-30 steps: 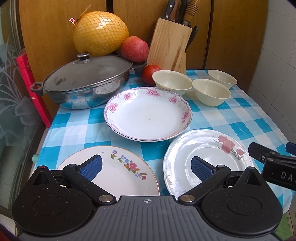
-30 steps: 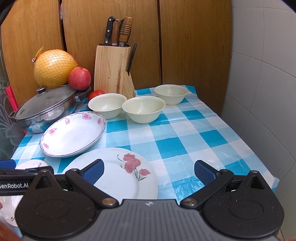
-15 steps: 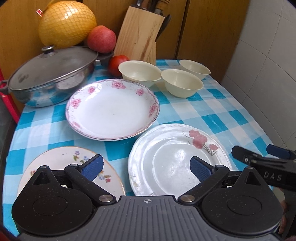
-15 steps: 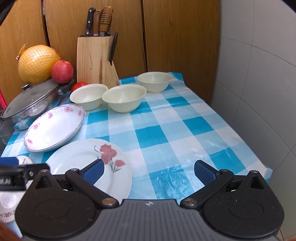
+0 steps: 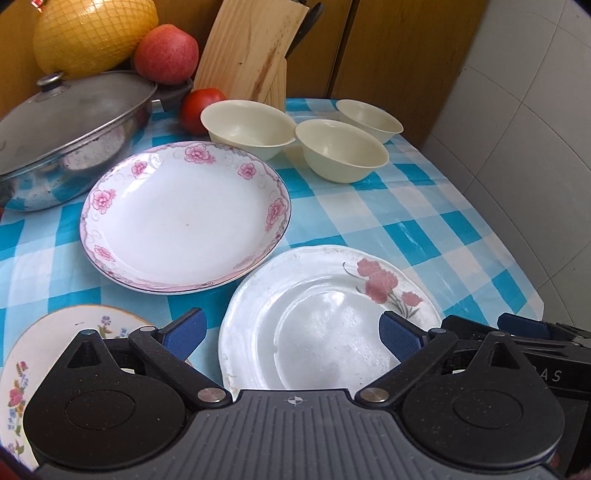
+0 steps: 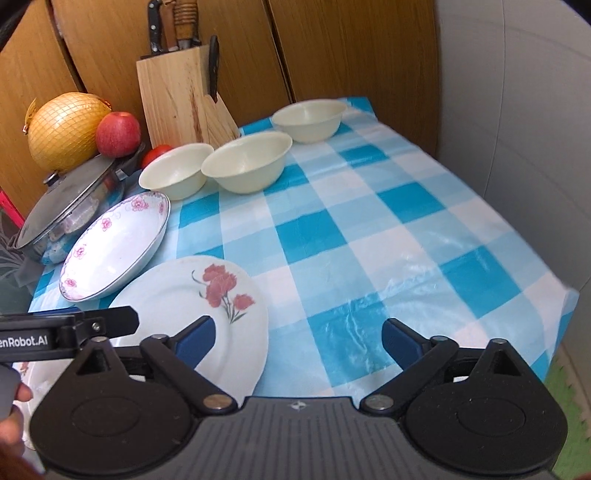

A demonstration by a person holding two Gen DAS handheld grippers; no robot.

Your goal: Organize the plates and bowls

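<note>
Checked tablecloth (image 6: 388, 221), 3 plates (image 5: 184, 214), 3 bowls (image 6: 247, 162), lidded pan (image 5: 70, 125)

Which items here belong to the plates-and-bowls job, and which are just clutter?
For the job:
- pink-rimmed deep plate
- red-flower plate
- small-flower plate
- three cream bowls

Lying about:
- lidded pan
- netted pomelo
- apple
- tomato
- knife block

Right tool (image 6: 297, 334) jaws apart and just narrowing over checked tablecloth (image 6: 369, 229), red-flower plate (image 6: 192, 306) beside
</note>
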